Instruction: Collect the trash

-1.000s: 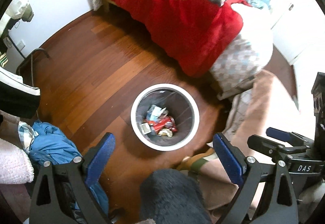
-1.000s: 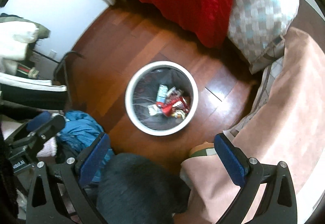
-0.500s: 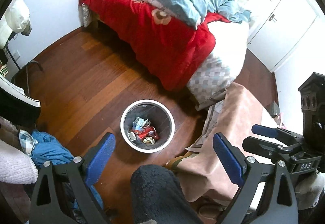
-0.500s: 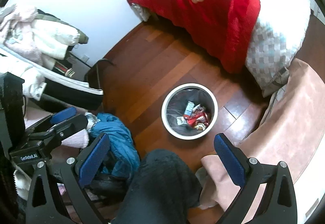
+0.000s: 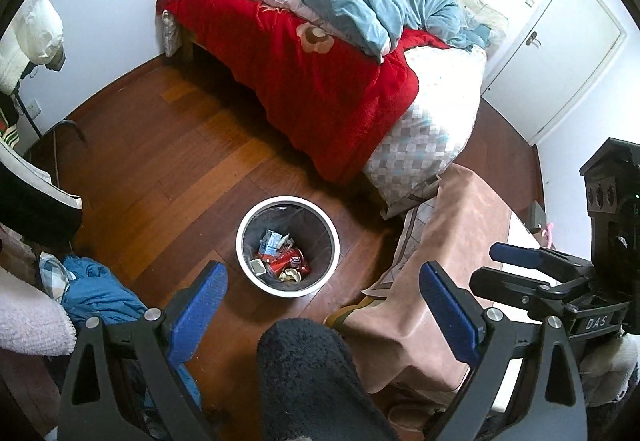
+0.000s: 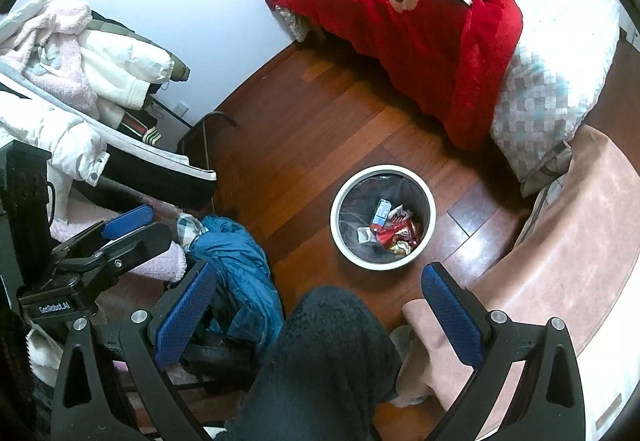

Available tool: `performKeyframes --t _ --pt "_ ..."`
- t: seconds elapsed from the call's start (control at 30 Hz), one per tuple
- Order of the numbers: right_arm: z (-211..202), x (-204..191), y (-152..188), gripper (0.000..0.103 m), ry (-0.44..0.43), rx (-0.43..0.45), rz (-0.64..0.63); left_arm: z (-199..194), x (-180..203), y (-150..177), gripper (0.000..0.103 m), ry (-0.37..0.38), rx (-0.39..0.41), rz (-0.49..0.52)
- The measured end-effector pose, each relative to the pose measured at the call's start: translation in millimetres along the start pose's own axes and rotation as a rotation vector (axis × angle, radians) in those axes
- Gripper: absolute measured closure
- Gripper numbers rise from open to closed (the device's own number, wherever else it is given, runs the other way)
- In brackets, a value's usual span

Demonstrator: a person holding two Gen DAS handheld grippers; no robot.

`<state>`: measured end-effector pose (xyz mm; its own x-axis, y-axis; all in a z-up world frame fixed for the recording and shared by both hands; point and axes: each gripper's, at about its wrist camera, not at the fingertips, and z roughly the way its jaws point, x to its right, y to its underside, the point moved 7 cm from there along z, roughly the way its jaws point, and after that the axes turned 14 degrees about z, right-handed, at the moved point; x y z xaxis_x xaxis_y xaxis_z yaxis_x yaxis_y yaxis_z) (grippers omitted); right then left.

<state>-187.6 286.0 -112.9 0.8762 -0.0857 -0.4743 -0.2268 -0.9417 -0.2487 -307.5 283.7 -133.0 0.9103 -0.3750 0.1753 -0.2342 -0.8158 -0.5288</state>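
Observation:
A round white trash bin (image 5: pixel 245 265) (image 6: pixel 339 237) with a dark liner stands on the wooden floor, far below both grippers. Inside lie a red crushed can (image 5: pixel 289 261), a small blue-white carton (image 5: pixel 271 241) (image 6: pixel 382 212), red wrappers (image 6: pixel 394 233) and paper scraps. My left gripper (image 5: pixel 322 311) is open and holds nothing; it also shows at the left edge of the right wrist view (image 6: pixel 132 227). My right gripper (image 6: pixel 318 313) is open and holds nothing; it appears at the right of the left wrist view (image 5: pixel 520 267). A dark fleece-clad leg (image 5: pixel 316 377) (image 6: pixel 320 361) fills the space below the fingers.
A bed with a red blanket (image 5: pixel 304 81) (image 6: pixel 420 37) and blue duvet (image 5: pixel 360 1) stands behind the bin. A pink cloth-covered surface (image 5: pixel 452 249) (image 6: pixel 580 233) lies to the right. Blue clothing (image 5: pixel 96 293) (image 6: pixel 236 273) and piled garments (image 6: pixel 80 73) sit left. A white door (image 5: pixel 560 53) is at far right.
Both grippers have risen away from the bin, which now looks smaller and farther below. More of the bed, door and clothes pile has come into view. Both stay open.

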Motion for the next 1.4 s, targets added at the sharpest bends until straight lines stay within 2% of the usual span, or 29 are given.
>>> performKeyframes --t 0.13,0.2,1.4 --pt "7 3 2 0.0 0.006 -0.016 0.007 3 -1 0 0.005 -0.007 -0.001 -0.001" --pt "9 5 1 0.0 0.014 -0.013 0.01 4 -1 2 0.0 -0.008 -0.002 -0.004" --pt "8 14 17 0.0 0.018 -0.034 -0.005 8 1 10 0.0 0.004 -0.028 0.001"
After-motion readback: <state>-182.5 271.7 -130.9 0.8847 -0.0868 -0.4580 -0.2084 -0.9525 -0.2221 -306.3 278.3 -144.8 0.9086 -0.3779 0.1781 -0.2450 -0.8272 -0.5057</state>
